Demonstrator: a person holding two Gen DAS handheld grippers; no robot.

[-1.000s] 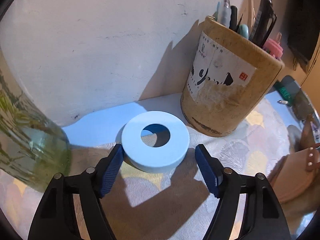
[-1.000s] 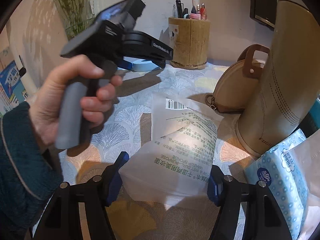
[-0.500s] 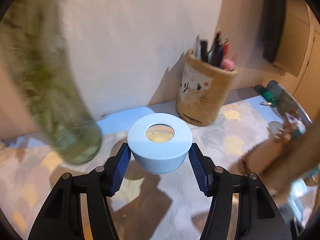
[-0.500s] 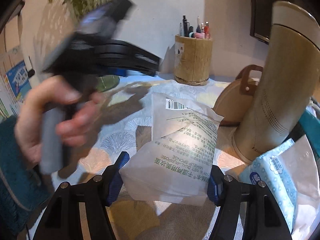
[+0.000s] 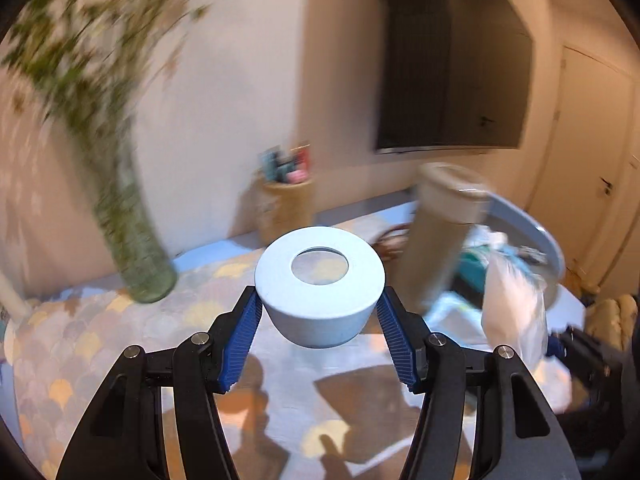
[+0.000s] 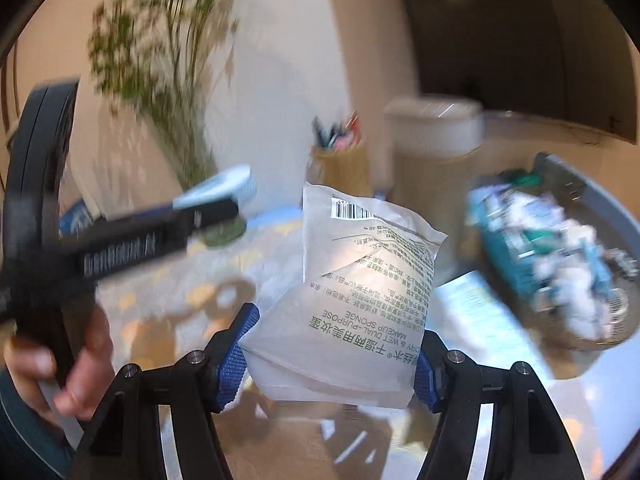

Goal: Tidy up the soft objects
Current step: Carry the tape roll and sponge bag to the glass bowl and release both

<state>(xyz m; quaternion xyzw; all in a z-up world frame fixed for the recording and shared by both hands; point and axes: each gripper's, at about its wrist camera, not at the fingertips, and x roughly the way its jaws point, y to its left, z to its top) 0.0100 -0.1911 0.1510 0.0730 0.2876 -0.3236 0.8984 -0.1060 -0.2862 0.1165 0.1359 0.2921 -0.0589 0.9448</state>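
Ahead of both jaws and to their right, a grey basket (image 6: 624,220) holds a heap of soft packets. Left of the left jaws stands a glass vase (image 5: 140,256) with green stems, blurred. The right gripper (image 6: 332,356) has its jaws clamped on a sponge bag (image 6: 360,288), lifted off the table. The left gripper (image 5: 320,336) pinches a pale blue ring (image 5: 320,284) between its pads, also in the air.
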